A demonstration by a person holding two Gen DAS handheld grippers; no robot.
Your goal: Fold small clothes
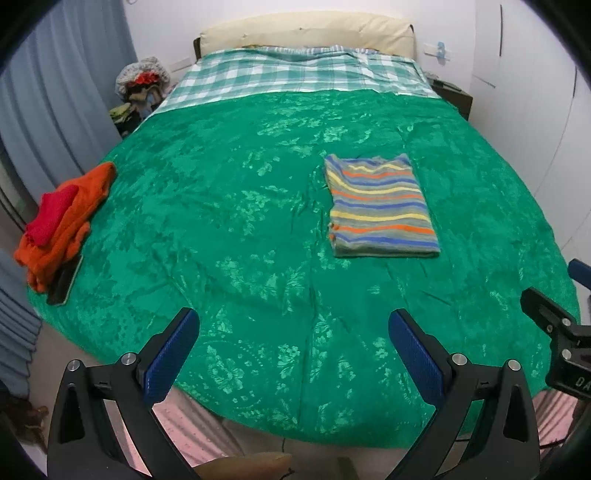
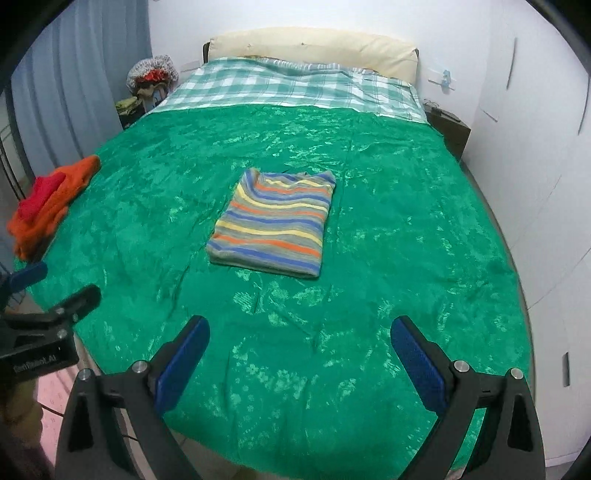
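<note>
A striped garment (image 1: 382,206) lies folded into a neat rectangle on the green bedspread (image 1: 240,221), right of centre; it sits mid-bed in the right wrist view (image 2: 275,223). An orange and red pile of clothes (image 1: 61,221) lies at the bed's left edge, also in the right wrist view (image 2: 44,199). My left gripper (image 1: 293,325) is open and empty, held above the bed's near edge. My right gripper (image 2: 299,332) is open and empty, short of the striped garment. Each gripper shows at the other view's side: the right one (image 1: 561,325), the left one (image 2: 48,310).
A dark flat object (image 1: 64,282) lies under the orange pile. A checked sheet (image 1: 295,74) and a cream pillow (image 1: 306,31) are at the head. A heap of clothes (image 1: 142,88) stands left of the bed, curtains (image 1: 48,92) beyond. A nightstand (image 1: 452,94) and white wardrobe (image 2: 535,147) are on the right.
</note>
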